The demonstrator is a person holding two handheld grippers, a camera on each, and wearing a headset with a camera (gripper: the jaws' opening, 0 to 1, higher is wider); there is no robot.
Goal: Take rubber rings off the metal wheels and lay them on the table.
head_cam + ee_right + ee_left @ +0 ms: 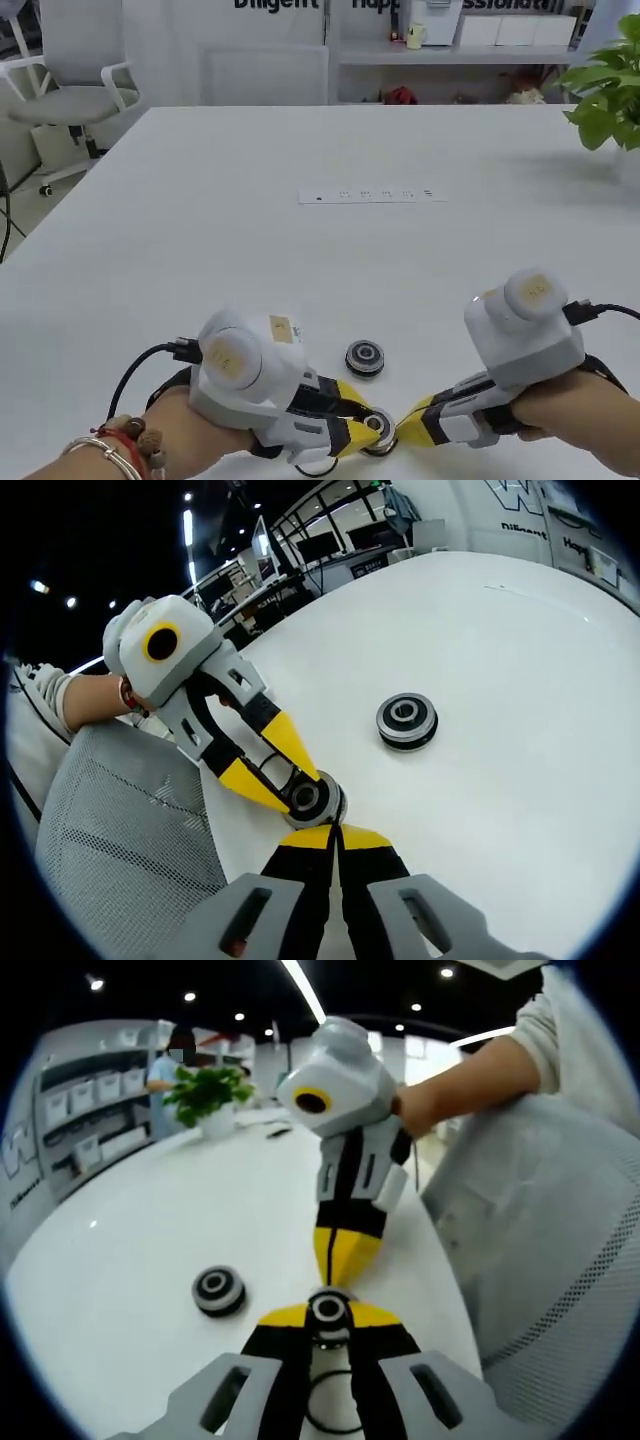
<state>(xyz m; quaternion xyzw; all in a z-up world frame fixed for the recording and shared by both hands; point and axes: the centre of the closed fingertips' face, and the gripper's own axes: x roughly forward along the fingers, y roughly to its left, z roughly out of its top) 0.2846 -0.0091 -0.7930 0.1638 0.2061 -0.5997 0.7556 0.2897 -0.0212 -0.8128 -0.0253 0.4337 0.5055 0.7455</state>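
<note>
Closest in, at the lower edge of the head view: left gripper (368, 428), yellow-tipped jaws pinched on a small metal wheel (379, 424); cannot tell whether resting on the white table (250, 250) or held just over it; meeting it from the right, right gripper (404, 432), jaws pressed together to a single point, tips touching the wheel's rim; cannot tell whether anything thin caught between them; in the left gripper view, same wheel (329, 1310) clamped between the two yellow tips, dark band round its rim, bright hub in the centre, the other gripper's closed yellow point just above it; below that wheel, between the jaws, thin dark loop (332, 1408), perhaps a rubber ring, too slight to tell; in the right gripper view, held wheel (314, 799) right at the closed tips, left jaws set either side of it; second wheel (365, 358) flat on the table, near both grippers yet touching neither, dark band around its rim; further back, mid-table, white power strip (370, 196); green plant (608, 95) at the far right edge; office chair (70, 95) beyond the far left corner.
</note>
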